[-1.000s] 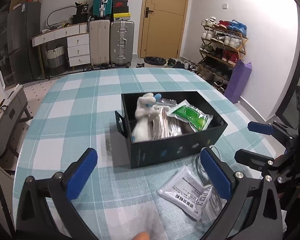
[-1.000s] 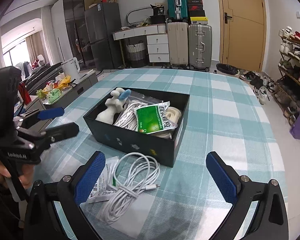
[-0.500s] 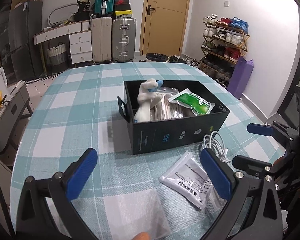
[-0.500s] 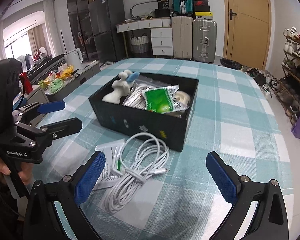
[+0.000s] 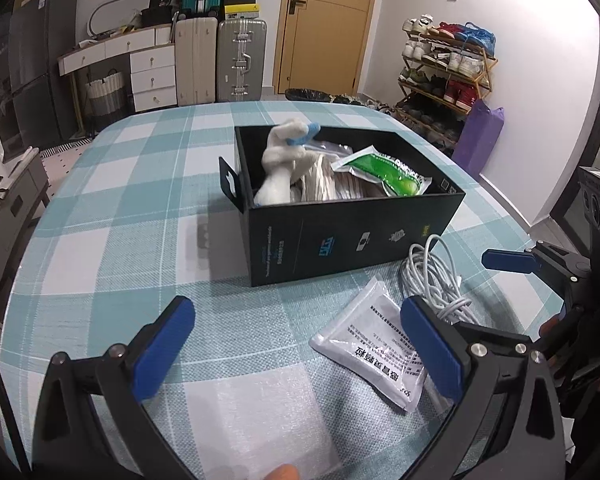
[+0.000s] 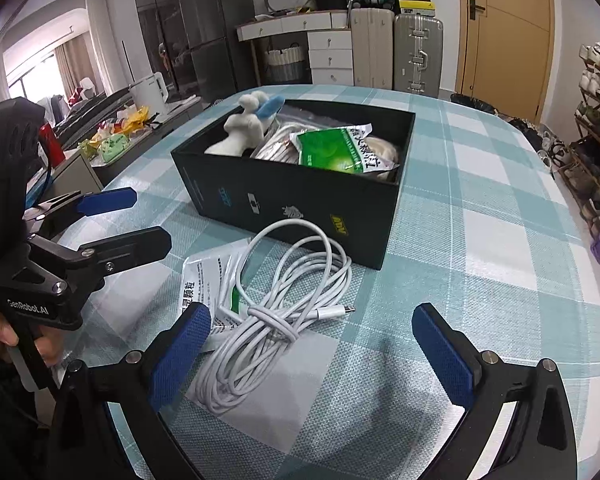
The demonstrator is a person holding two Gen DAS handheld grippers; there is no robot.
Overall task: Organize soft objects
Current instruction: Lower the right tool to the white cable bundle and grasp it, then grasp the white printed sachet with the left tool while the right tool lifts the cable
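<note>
A black box (image 5: 352, 236) (image 6: 292, 200) stands on the checked table. It holds a white plush toy (image 5: 280, 168) (image 6: 240, 132), a green packet (image 5: 384, 170) (image 6: 336, 152) and clear bags. In front of it lie a coiled white cable (image 5: 436, 280) (image 6: 284, 312) and a white sachet (image 5: 376, 352) (image 6: 208, 276). My left gripper (image 5: 300, 344) is open and empty, low over the table beside the sachet. My right gripper (image 6: 312, 352) is open and empty, just above the cable's near end.
The table has a teal and white checked cloth (image 5: 120, 208) (image 6: 480, 208). Suitcases (image 5: 240, 64), a drawer unit and a shoe rack (image 5: 444, 76) stand far behind. A side unit with clutter (image 6: 112, 140) stands left of the table.
Both grippers have come lower and closer to the cable and sachet in front of the box. Nothing was picked up; both stay open.
</note>
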